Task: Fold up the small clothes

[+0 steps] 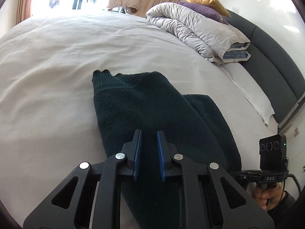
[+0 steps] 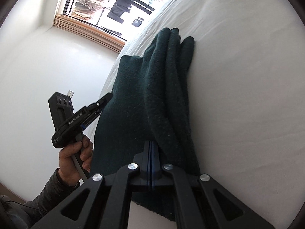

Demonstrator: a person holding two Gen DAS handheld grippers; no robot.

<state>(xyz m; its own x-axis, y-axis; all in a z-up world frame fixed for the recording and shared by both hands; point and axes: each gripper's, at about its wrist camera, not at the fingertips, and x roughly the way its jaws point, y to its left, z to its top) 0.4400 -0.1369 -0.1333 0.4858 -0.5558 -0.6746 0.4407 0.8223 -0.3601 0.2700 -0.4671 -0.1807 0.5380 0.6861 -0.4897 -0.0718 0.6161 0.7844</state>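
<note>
A dark green knitted sweater (image 1: pixel 152 114) lies folded on the white-sheeted bed (image 1: pixel 57 61), near its edge. The left gripper (image 1: pixel 149 135) hovers over it with its blue-padded fingers (image 1: pixel 137 148) spread apart, holding nothing. The right gripper (image 2: pixel 152 145) has its jaws pressed together against the sweater's folded sleeve (image 2: pixel 171 95); whether cloth is caught between them I cannot tell.

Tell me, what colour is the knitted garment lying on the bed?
The knitted garment is plain dark green, with no pattern. The left wrist view shows it best.
</note>
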